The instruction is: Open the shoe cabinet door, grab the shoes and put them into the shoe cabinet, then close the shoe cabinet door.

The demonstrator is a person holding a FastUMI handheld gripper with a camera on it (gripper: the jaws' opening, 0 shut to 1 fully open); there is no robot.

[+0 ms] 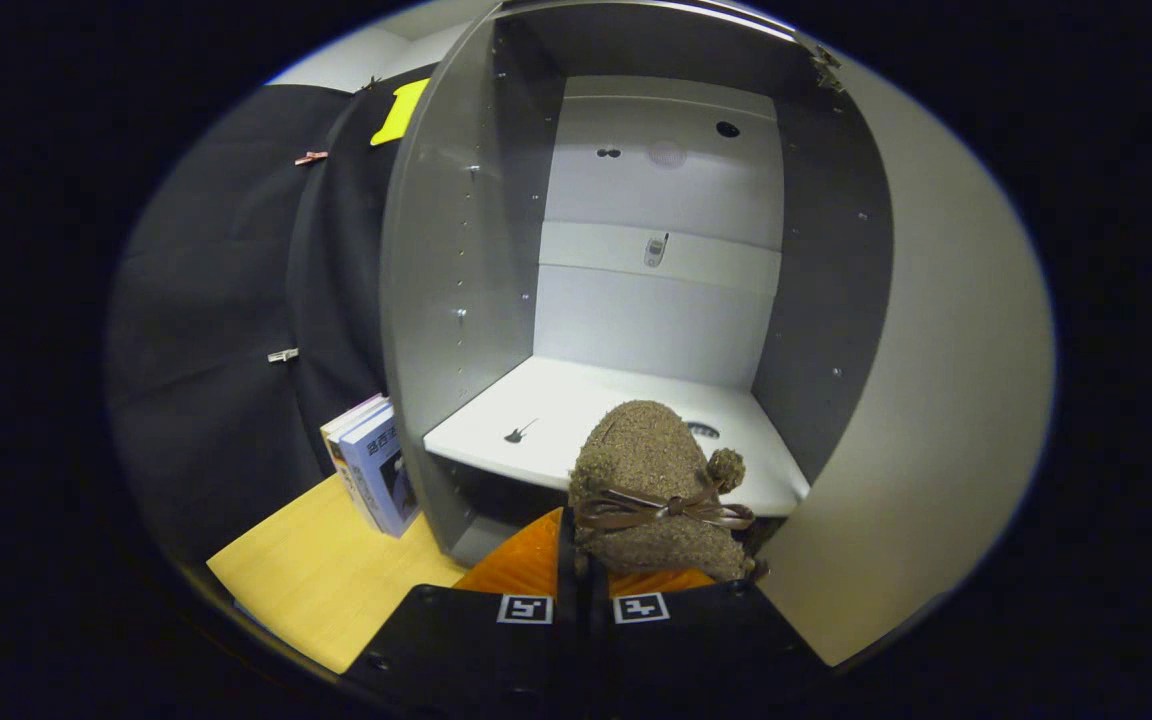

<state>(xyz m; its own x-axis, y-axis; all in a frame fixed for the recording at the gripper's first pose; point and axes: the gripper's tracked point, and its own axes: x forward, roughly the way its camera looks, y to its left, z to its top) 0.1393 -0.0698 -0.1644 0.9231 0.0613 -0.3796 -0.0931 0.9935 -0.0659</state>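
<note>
Your gripper (pixel 584 575) was clenched on the shoe (pixel 651 480), fingers drawn together with its heel edge pinched between them. The shoe stuck out just ahead of the fingertips, toe over the front lip of the white shelf (pixel 556 420) in the open shoe cabinet (pixel 456 250). Shoe: fuzzy brown, rounded, ribbon bow, pompom. Books (pixel 376 478) leaned beside the cabinet

A staged recording booth is showing here, dressed as a home corner. Black cloth (pixel 226 300) is hanging as its wall, held by small metal clips (pixel 283 355). A grey open shoe cabinet (pixel 456 250) with a white shelf (pixel 576 420) is standing on a pale wooden tabletop (pixel 326 580), and a few books (pixel 376 475) are leaning against the cabinet's left side.
</note>
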